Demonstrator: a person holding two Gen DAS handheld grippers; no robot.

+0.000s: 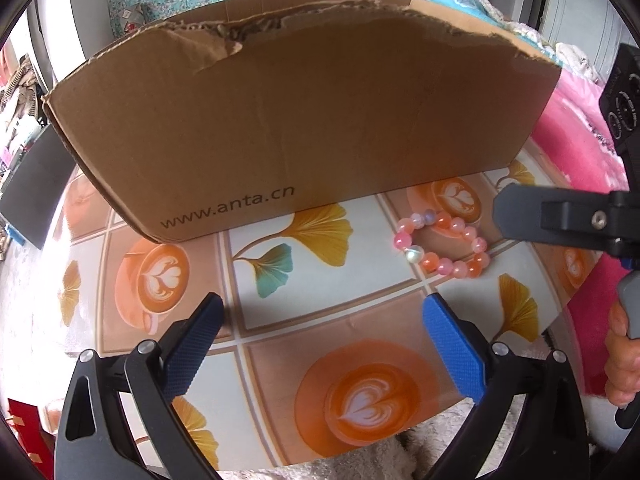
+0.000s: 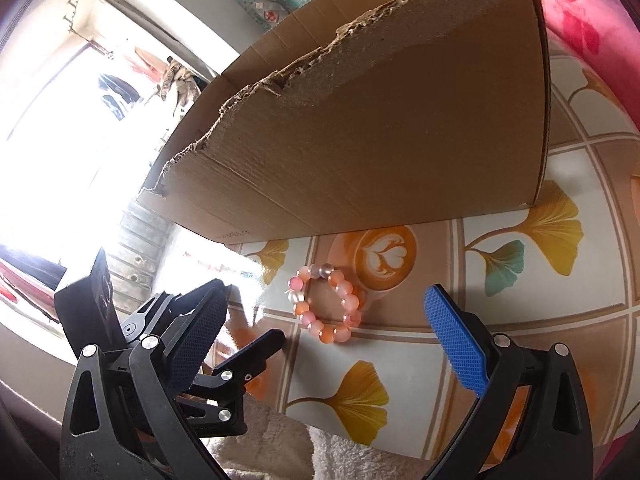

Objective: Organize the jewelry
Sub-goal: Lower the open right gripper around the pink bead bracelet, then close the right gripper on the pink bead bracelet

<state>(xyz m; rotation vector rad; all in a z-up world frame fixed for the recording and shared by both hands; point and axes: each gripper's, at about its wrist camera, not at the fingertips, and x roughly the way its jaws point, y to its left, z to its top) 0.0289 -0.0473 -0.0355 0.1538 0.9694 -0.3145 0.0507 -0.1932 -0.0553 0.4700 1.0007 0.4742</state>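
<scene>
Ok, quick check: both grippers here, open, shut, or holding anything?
Left gripper: open, holding nothing, over the table.
Right gripper: open, holding nothing; the pink and orange bead bracelet lies on the table ahead of it, untouched.

Patterned tabletop; white fleece below; pink blanket beside.

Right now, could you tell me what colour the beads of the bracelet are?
The bracelet has pink and orange beads, plus one or two pale pearly ones; the left wrist view shows it best.
</scene>
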